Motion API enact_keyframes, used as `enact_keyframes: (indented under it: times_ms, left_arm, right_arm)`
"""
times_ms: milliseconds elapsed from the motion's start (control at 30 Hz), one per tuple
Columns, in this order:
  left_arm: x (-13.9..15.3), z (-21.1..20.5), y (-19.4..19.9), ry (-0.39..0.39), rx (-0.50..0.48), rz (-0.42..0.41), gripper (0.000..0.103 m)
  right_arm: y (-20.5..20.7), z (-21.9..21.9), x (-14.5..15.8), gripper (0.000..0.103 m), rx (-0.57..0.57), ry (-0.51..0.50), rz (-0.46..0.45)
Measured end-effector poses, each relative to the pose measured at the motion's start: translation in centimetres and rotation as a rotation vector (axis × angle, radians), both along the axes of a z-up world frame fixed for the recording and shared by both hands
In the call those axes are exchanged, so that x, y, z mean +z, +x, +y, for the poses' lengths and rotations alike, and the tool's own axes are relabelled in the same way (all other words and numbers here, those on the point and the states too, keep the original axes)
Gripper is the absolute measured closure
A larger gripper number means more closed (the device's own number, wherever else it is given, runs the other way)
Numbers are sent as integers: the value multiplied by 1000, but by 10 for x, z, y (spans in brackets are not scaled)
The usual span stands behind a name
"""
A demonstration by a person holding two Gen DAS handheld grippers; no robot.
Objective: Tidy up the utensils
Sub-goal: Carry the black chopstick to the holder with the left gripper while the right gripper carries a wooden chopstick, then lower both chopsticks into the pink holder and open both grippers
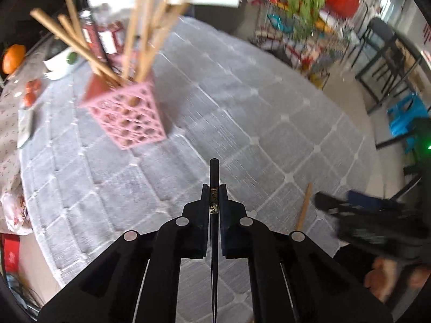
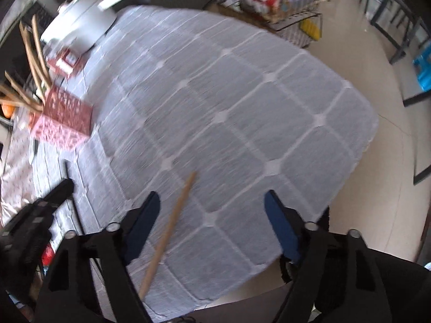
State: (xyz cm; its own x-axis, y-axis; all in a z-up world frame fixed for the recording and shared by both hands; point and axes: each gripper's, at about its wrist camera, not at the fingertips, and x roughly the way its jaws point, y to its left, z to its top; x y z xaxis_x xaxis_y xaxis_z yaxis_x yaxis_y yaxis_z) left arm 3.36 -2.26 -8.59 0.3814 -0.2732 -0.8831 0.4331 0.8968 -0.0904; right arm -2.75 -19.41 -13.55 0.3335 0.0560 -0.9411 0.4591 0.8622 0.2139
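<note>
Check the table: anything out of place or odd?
One light wooden chopstick lies loose on the grey quilted tablecloth, apart from the others in the pink lattice basket. The left gripper is shut on a black chopstick; the open right gripper is empty.

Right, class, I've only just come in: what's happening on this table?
The left gripper is shut on a black chopstick, with the pink holder of wooden chopsticks ahead. The right gripper is open above a wooden chopstick lying on the grey quilted cloth, not yet gripping it.
</note>
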Motion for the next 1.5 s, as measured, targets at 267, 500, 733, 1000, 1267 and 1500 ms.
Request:
enact_keyframes:
  times_ms: [267,500,733,1000,1267,1500]
  left_arm:
    - [25,35,-10,-42,54,-57,97]
    - [52,69,-28,-111,104,-116,97]
    - [98,101,-50,-238,190,-211,97]
    - [137,114,-49,-247,237,-281,97]
    - [179,126,-32,-242,272,-337,97]
    - [206,116,-1,-258,311,-386,97]
  right_arm:
    - [18,37,-20,89,-7,-108,13]
    - [3,44,14,98,10,-109,-151]
    - [-14,64,102,98,152,-191,-358]
    - [-9,65,162,98,229,-162,-433]
    - [-2,51,222,98,256,-126,-500]
    - [2,25,281,97,214,-143,-617]
